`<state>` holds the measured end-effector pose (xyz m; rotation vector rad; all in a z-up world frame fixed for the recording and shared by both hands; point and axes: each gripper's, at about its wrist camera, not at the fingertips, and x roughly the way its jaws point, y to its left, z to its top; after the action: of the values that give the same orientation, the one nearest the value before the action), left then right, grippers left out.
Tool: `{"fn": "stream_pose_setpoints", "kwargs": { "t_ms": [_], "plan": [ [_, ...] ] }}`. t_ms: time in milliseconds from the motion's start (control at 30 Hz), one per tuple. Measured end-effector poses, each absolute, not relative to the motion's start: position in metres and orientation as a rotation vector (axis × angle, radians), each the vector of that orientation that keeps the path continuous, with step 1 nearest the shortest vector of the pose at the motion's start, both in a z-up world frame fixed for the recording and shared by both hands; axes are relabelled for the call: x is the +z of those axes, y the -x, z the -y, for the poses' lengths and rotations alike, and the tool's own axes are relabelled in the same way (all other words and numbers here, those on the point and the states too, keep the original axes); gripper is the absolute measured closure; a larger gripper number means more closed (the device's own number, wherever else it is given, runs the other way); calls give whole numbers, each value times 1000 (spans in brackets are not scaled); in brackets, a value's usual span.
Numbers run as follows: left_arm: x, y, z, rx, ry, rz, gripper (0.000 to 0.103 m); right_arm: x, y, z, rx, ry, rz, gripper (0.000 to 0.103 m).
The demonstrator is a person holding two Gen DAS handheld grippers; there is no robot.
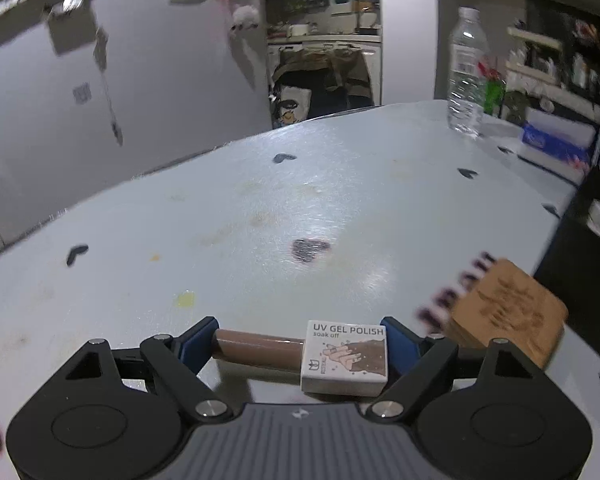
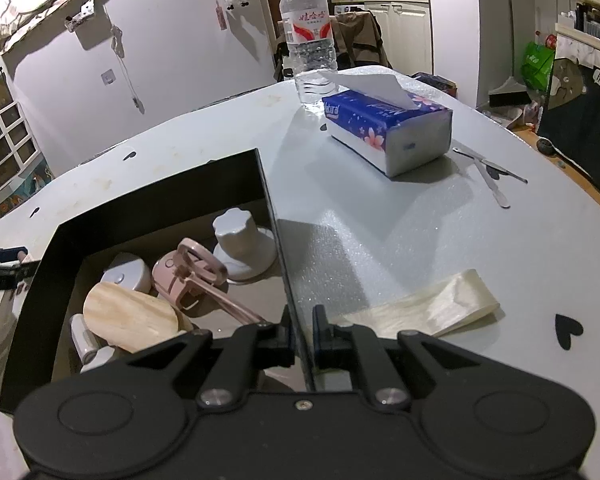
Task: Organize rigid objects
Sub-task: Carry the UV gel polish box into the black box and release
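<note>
The left hand-held gripper (image 1: pixel 300 350) clamps a gel polish bottle (image 1: pixel 300 354) sideways between its blue pads, above the near part of the tabletop (image 1: pixel 260 208), with a wooden block (image 1: pixel 508 312) just to its right. The right hand-held gripper (image 2: pixel 302 334) pinches the right wall of the black box (image 2: pixel 270 204), which holds a pink eyelash curler (image 2: pixel 196 276), a white knob (image 2: pixel 240 244) and a wooden disc (image 2: pixel 130 316).
</note>
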<state>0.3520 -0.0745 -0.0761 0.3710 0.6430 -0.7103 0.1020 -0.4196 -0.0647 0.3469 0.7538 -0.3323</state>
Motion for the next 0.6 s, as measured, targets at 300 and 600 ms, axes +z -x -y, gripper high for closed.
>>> {"fn": "stream_pose_setpoints", "kwargs": {
  "t_ms": [300,600],
  "plan": [
    [-23,-294,74,-828,-367,-519,16,-65,-101,419,-335,-350,-748,95],
    [20,-230,126,-1258,-420,-470,16,-65,-101,419,-337,-353,-746,95]
  ]
}}
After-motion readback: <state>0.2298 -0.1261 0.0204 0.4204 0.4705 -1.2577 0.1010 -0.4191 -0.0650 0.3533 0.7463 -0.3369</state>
